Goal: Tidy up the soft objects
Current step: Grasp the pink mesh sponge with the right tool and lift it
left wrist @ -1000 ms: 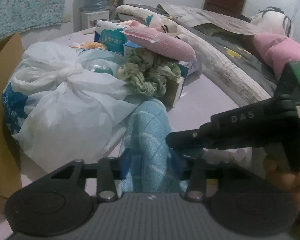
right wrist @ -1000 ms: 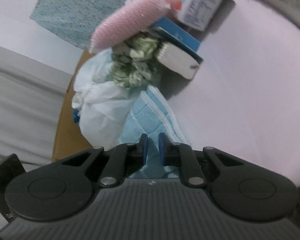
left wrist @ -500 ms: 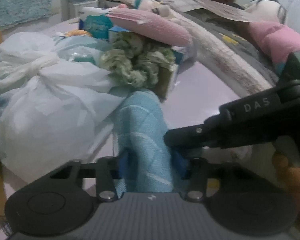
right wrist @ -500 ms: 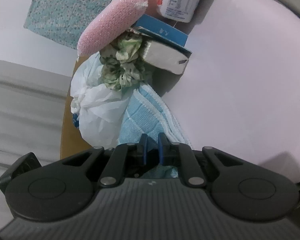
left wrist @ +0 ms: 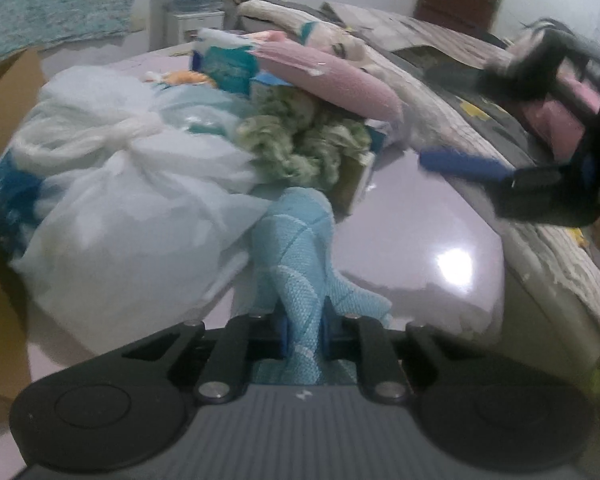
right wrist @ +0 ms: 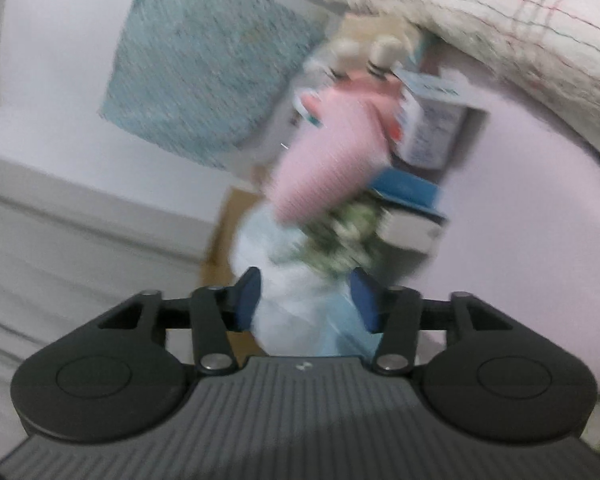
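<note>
My left gripper [left wrist: 302, 332] is shut on a light blue checked cloth [left wrist: 300, 264] that trails forward over the glossy lilac floor [left wrist: 420, 232]. My right gripper [right wrist: 306, 300] is open and empty, lifted off the cloth; it shows blurred at the right of the left wrist view [left wrist: 540, 168]. Ahead lie a green ruffled fabric [left wrist: 304, 140], a pink plush piece [left wrist: 332, 80] and a knotted white plastic bag [left wrist: 120, 184]. The right wrist view is motion-blurred and shows the pink plush [right wrist: 328, 168] and the green fabric [right wrist: 340, 240].
A cardboard box [left wrist: 8, 92] stands at the left. Blue and white cartons [left wrist: 224, 60] sit behind the pile. A mattress edge with a cream blanket [left wrist: 480, 152] runs along the right. A teal mat [left wrist: 56, 4] hangs on the far wall.
My right gripper has opened, let go of the blue cloth and swung up and away to the right. My left gripper has closed tighter on the cloth.
</note>
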`<state>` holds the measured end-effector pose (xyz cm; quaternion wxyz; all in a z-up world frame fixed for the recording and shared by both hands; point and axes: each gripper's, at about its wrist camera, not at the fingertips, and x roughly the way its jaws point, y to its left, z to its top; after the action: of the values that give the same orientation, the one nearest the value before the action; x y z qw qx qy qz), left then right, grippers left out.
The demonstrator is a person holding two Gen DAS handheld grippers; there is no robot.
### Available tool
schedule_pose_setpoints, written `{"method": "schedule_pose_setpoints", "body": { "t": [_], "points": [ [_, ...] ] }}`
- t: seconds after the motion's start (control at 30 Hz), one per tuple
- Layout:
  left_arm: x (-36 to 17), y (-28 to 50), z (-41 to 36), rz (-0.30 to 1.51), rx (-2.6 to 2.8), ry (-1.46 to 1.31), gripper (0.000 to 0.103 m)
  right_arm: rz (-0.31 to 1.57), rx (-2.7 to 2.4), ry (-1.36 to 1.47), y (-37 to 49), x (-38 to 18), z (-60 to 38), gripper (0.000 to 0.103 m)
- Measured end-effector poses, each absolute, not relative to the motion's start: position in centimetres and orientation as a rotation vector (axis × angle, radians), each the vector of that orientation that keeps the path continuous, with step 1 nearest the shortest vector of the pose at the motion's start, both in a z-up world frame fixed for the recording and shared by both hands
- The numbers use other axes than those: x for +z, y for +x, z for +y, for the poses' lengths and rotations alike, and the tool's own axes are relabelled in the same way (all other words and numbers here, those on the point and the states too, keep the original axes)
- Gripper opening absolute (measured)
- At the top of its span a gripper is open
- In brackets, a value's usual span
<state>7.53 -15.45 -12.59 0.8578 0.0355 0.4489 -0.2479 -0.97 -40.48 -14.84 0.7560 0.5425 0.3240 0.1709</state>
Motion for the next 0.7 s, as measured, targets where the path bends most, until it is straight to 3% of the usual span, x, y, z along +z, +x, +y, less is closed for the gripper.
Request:
{"method": "schedule_pose_setpoints", "body": {
  "t": [0.47,0.6,0.7],
  "points": [
    [-13.7,8.0,-13.7,0.972,-0.497,-0.023,0.015,0.695,0.320,1.521,5.8,-19.0,-39.0,0.052],
    [-13.8,7.9,-13.6,0.968,-0.498,-0.022,0.015,0.685,0.296,1.538,6.7,-19.6,-38.3,0.028],
    [-13.6,7.6,-13.6,0.958,-0.506,-0.018,0.015,0.660,0.289,1.550,6.8,-19.8,-38.2,0.025]
  ]
}}
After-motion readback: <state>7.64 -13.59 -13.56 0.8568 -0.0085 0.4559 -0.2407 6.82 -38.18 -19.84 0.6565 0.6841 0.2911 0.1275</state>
